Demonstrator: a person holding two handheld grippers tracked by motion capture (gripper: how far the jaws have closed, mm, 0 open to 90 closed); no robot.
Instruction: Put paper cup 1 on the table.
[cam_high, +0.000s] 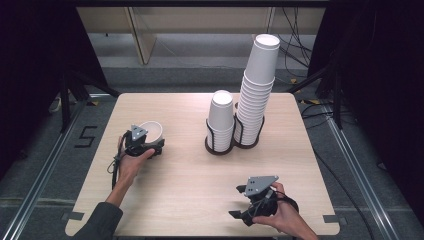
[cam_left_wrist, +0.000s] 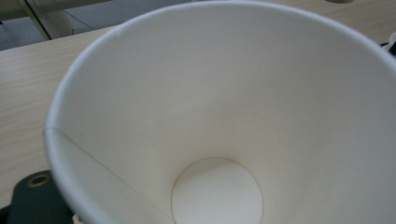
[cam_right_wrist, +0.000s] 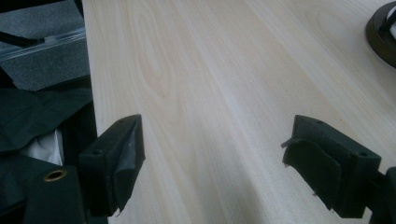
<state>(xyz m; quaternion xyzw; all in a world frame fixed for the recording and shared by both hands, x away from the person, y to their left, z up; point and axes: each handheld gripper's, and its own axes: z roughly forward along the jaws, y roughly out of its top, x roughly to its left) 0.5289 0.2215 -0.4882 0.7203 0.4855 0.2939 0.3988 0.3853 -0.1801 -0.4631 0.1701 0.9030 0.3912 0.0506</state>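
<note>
At the table's left, my left gripper (cam_high: 146, 144) is shut on a single white paper cup (cam_high: 150, 131), which is tilted so its mouth faces up and toward me. In the left gripper view I look straight into the cup (cam_left_wrist: 224, 116) down to its round bottom. Near the front right edge, a hand holds my right gripper (cam_high: 237, 202) open and pointing left, with nothing between its fingers. In the right gripper view its gripper (cam_right_wrist: 215, 140) has both jaws spread wide over bare wood.
A short stack of white cups (cam_high: 221, 120) and a tall leaning stack (cam_high: 257, 90) stand in black wire holders (cam_high: 220, 147) at the back middle of the wooden table (cam_high: 190, 170). One holder's base (cam_right_wrist: 383, 32) shows at top right.
</note>
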